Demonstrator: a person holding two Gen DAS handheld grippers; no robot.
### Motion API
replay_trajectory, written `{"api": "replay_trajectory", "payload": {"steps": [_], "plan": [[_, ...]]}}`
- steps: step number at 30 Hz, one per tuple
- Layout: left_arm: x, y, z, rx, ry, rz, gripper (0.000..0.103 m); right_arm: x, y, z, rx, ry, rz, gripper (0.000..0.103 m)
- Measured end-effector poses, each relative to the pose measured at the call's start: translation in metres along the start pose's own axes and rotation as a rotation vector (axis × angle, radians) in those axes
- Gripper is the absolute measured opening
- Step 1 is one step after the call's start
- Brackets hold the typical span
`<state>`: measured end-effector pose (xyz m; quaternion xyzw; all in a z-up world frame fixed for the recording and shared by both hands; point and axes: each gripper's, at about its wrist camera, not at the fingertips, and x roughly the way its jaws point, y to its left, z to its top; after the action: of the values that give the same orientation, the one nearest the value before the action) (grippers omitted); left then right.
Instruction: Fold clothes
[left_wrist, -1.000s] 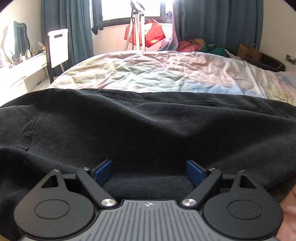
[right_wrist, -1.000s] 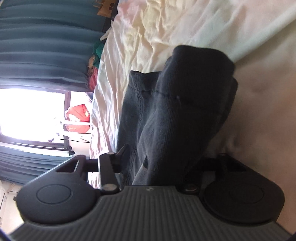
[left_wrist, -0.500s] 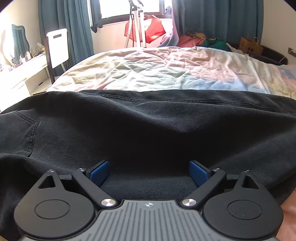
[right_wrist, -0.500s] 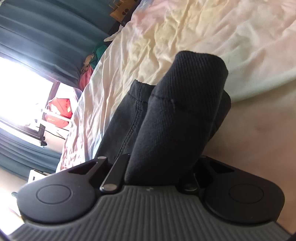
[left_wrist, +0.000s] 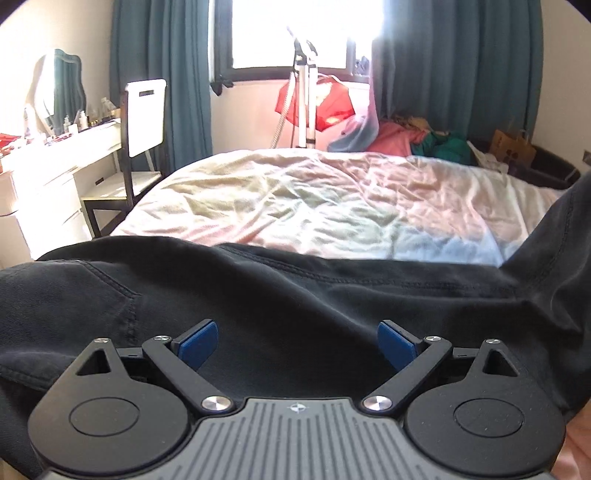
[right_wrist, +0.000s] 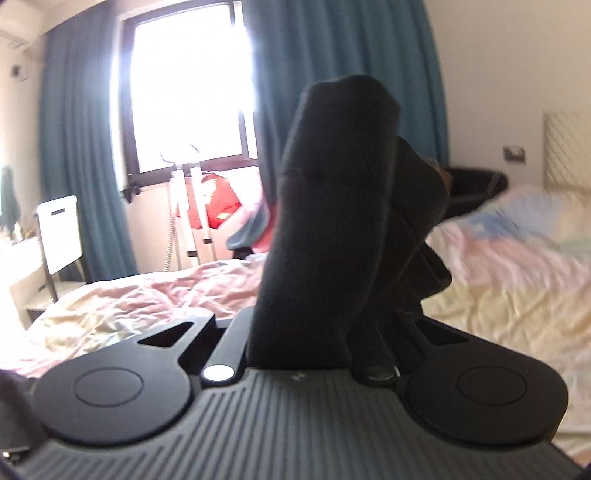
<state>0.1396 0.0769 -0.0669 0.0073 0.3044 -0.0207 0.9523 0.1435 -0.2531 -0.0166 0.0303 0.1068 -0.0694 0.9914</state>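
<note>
Since the earlier frame, the right gripper (right_wrist: 314, 332) has been rolled from sideways to upright and raised off the bed, so the window (right_wrist: 184, 92) is now being seen level rather than turned on its side; the left view has lifted a little, showing more of the room.

A thick fold of the black garment (right_wrist: 332, 206) is being pinched between the right gripper's narrowed jaws; it is standing up as a rounded, blurred column of heavy twill. In the left view, the same black garment (left_wrist: 295, 295) is being spread across the near edge of the bed, matte and denim-like, with stitched seams and a pocket corner at the left; its right end is being drawn upward out of frame.

Beneath it, a rumpled pastel bedsheet (left_wrist: 314, 206) is being shown, finely creased. Beyond, teal curtains (left_wrist: 159, 92), a white chair (left_wrist: 144, 118), a cluttered dresser (left_wrist: 55, 155) and a red item (left_wrist: 332, 107) beside a metal stand (left_wrist: 306, 96) are being lit by the window.

The left gripper (left_wrist: 297, 345) is being held wide open above the cloth, its blue pads (left_wrist: 197, 345) gripping nothing.
</note>
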Motion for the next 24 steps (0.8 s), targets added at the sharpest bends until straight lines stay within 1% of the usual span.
{"api": "replay_trajectory", "payload": {"steps": [1, 3, 5, 6, 9, 10, 12, 13, 16, 18, 19, 21, 23, 24], "plan": [[-0.006, 0.008, 0.003, -0.022, -0.018, 0.005, 0.095, -0.002, 0.027, -0.001, -0.057, -0.013, 0.033, 0.015], [-0.020, 0.026, 0.011, -0.081, -0.049, 0.013, 0.095, -0.008, 0.083, -0.016, -0.171, -0.019, 0.099, 0.014], [-0.033, 0.046, 0.015, -0.139, -0.072, 0.021, 0.095, -0.012, 0.130, -0.046, -0.260, -0.002, 0.164, 0.014], [-0.039, 0.055, 0.016, -0.164, -0.085, 0.024, 0.095, -0.013, 0.149, -0.065, -0.304, 0.023, 0.194, 0.014], [-0.056, 0.079, 0.013, -0.218, -0.111, 0.026, 0.095, -0.013, 0.195, -0.133, -0.436, 0.166, 0.269, 0.015], [-0.060, 0.084, 0.012, -0.228, -0.116, 0.021, 0.095, -0.012, 0.204, -0.153, -0.480, 0.207, 0.266, 0.015], [-0.067, 0.090, 0.011, -0.245, -0.128, 0.015, 0.095, -0.015, 0.213, -0.172, -0.530, 0.201, 0.232, 0.015], [-0.071, 0.093, 0.010, -0.253, -0.135, 0.012, 0.095, -0.017, 0.215, -0.172, -0.529, 0.195, 0.220, 0.015], [-0.077, 0.092, 0.012, -0.258, -0.161, -0.005, 0.095, -0.026, 0.217, -0.148, -0.476, 0.157, 0.232, 0.015], [-0.080, 0.085, 0.012, -0.238, -0.178, -0.015, 0.095, -0.028, 0.224, -0.134, -0.471, 0.119, 0.266, 0.015], [-0.080, 0.082, 0.012, -0.221, -0.185, -0.022, 0.096, -0.028, 0.231, -0.130, -0.480, 0.117, 0.295, 0.015], [-0.078, 0.074, 0.010, -0.192, -0.193, -0.028, 0.100, -0.028, 0.242, -0.138, -0.502, 0.146, 0.352, 0.016], [-0.075, 0.068, 0.007, -0.171, -0.197, -0.028, 0.100, -0.032, 0.245, -0.151, -0.514, 0.186, 0.382, 0.018], [-0.072, 0.064, 0.005, -0.158, -0.191, -0.029, 0.100, -0.034, 0.241, -0.154, -0.499, 0.194, 0.395, 0.020]]}}
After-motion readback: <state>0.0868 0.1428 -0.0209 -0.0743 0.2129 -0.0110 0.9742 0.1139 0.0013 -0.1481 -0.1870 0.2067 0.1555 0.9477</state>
